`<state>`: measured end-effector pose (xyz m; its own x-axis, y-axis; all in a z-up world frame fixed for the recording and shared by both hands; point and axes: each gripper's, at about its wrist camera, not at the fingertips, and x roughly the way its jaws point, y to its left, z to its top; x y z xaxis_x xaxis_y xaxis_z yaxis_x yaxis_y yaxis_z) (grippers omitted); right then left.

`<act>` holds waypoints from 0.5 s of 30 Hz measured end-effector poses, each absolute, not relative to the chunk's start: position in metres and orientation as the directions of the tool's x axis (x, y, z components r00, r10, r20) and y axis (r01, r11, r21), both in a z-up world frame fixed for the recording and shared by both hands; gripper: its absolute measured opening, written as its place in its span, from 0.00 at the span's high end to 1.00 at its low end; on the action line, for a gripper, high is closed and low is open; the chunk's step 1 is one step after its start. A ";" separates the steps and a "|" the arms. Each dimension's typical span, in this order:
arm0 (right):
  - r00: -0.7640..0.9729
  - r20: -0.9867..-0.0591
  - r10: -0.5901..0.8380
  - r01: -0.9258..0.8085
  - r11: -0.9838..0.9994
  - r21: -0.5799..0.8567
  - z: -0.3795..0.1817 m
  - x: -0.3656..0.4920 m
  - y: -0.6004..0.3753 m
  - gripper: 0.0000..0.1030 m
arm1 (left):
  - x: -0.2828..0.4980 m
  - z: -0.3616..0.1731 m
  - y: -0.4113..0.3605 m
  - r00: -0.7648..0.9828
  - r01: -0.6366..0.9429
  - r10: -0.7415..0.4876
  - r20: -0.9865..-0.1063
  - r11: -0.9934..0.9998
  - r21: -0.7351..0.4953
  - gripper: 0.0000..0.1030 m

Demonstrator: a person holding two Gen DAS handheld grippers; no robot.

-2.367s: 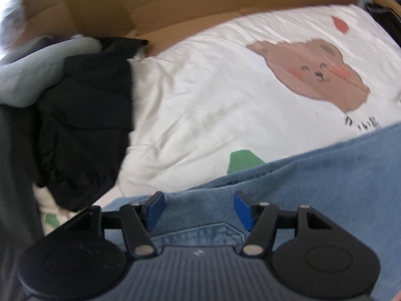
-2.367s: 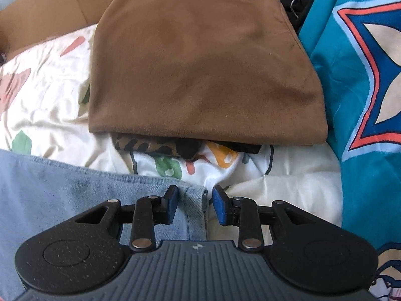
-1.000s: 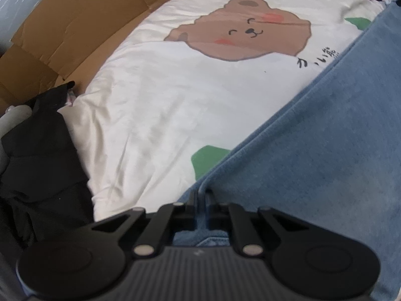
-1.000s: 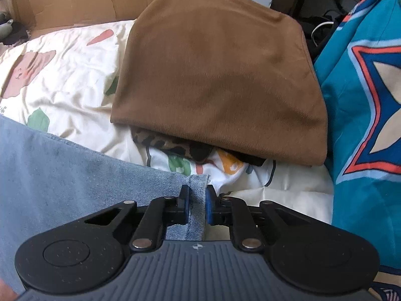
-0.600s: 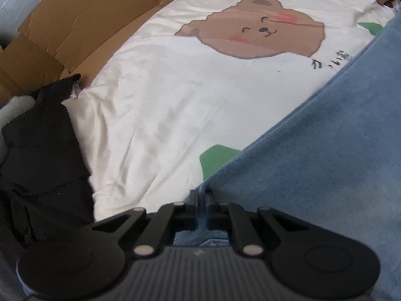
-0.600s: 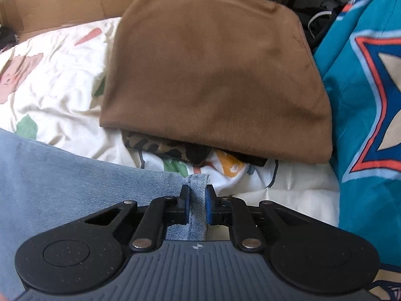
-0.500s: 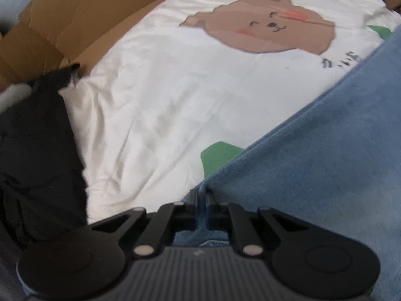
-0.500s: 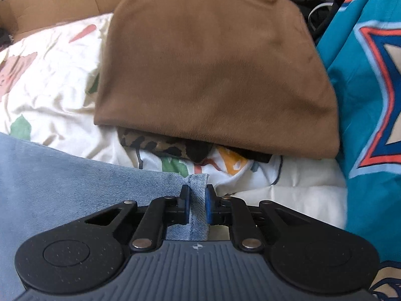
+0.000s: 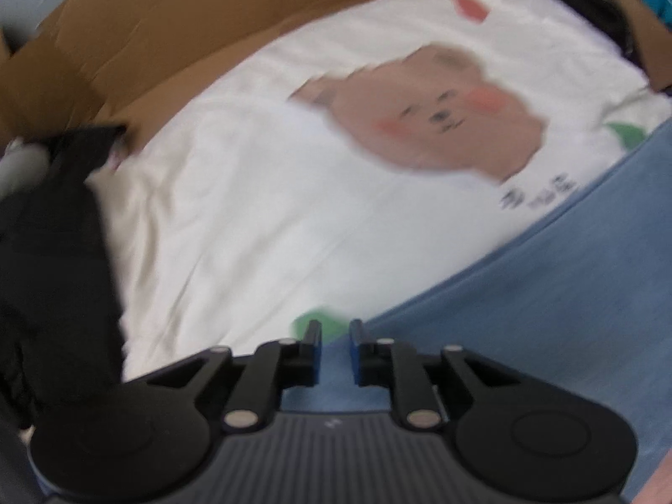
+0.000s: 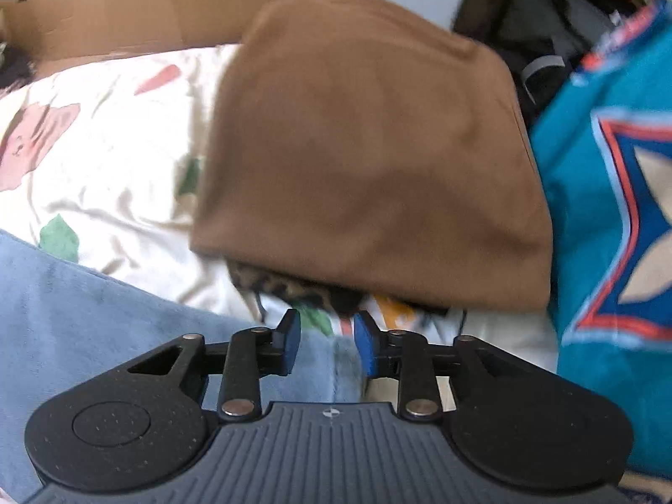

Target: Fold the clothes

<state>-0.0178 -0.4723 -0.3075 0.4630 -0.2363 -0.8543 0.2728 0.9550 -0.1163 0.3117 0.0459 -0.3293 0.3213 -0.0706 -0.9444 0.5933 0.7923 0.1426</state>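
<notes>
My left gripper [image 9: 335,350] and right gripper [image 10: 326,346] have just been opening, spread off the jeans [image 9: 546,294] beneath, letting the fold lie.

Bear-print sheet [image 9: 260,218] under jeans [image 9: 546,315], brown garment [image 10: 369,147]

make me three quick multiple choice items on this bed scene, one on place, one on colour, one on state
1. What lies on the leopard-print garment?
A. brown folded garment
B. black clothing
C. cardboard

2. What colour is the denim?
A. red
B. light blue
C. green

3. How do the right gripper's jaws stand?
A. clamped on the denim
B. apart, denim hem between them
C. apart over bare sheet

Key: 1 A, the brown folded garment covers it; 2 B, plainly light blue; 3 B, the jaws have just been opening, leaving gaps beside the hem.
</notes>
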 end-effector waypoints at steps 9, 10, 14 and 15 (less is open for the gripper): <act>0.495 -0.867 -0.061 0.039 0.998 -0.049 -0.306 0.018 -0.428 0.65 | 0.306 -0.332 -0.025 0.275 0.707 -0.250 -0.928 0.707 0.019 0.77; 0.491 -0.869 -0.051 0.023 0.999 -0.045 -0.305 0.021 -0.425 0.65 | 0.307 -0.334 -0.029 0.268 0.715 -0.261 -0.928 0.699 0.010 0.77; 0.489 -0.872 0.006 -0.037 0.999 -0.014 -0.299 0.033 -0.421 0.65 | 0.312 -0.336 -0.048 0.240 0.749 -0.296 -0.924 0.662 -0.018 0.76; 0.485 -0.874 0.021 -0.058 0.998 -0.009 -0.300 0.037 -0.418 0.65 | 0.312 -0.335 -0.053 0.230 0.751 -0.316 -0.920 0.660 -0.038 0.76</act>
